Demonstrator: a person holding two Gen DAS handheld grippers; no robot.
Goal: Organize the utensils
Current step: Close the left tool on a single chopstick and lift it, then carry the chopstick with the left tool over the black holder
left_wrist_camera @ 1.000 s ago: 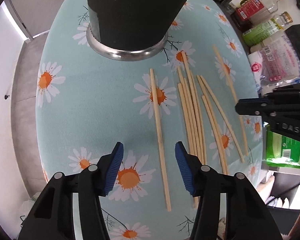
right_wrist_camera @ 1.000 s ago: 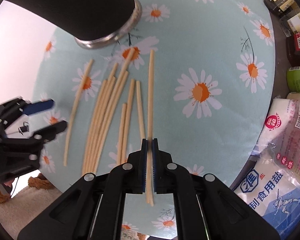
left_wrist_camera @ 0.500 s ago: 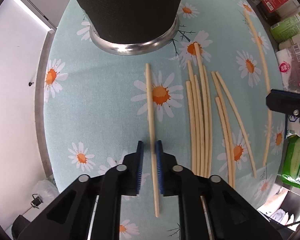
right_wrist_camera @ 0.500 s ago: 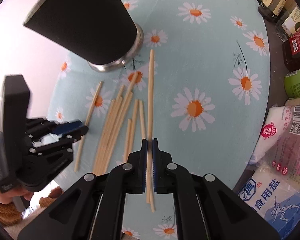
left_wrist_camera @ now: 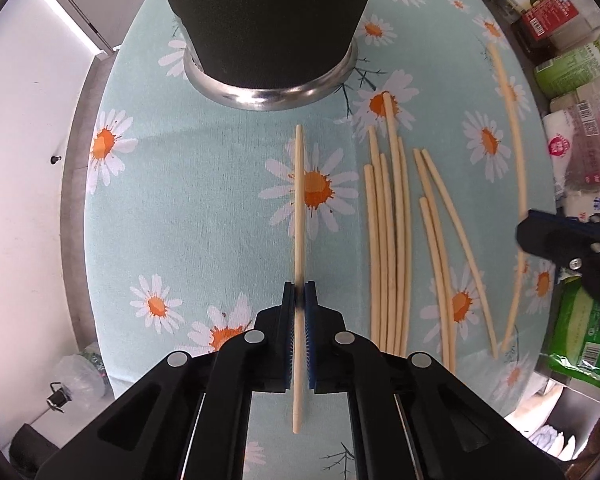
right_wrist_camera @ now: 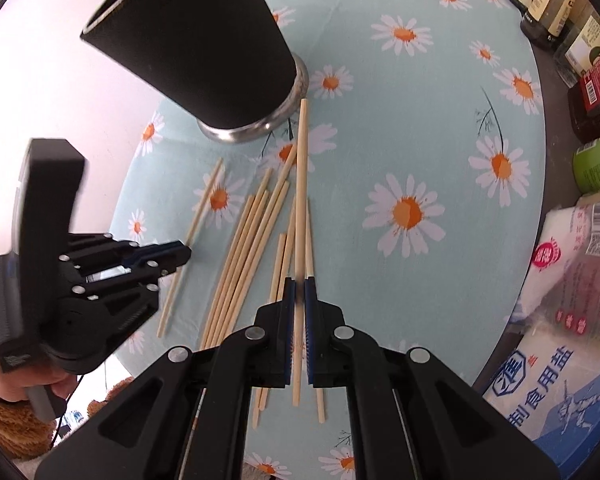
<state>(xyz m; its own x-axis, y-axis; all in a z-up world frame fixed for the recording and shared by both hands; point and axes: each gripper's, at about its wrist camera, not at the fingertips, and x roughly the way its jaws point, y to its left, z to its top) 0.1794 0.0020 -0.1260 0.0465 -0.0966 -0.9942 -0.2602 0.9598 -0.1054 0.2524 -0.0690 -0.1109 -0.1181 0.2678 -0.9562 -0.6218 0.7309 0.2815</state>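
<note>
Two claws, left claw (left_wrist_camera: 299, 294) and right claw (right_wrist_camera: 299, 292), each pinch one chopstick off-centre; either could swivel and miss the black cup (right_wrist_camera: 196, 40).

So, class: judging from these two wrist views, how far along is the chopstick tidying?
Done: nothing visibly in the black holder. In hand: the left gripper and right gripper each pinch one chopstick. Left: the loose chopsticks on the daisy tablecloth.
</note>
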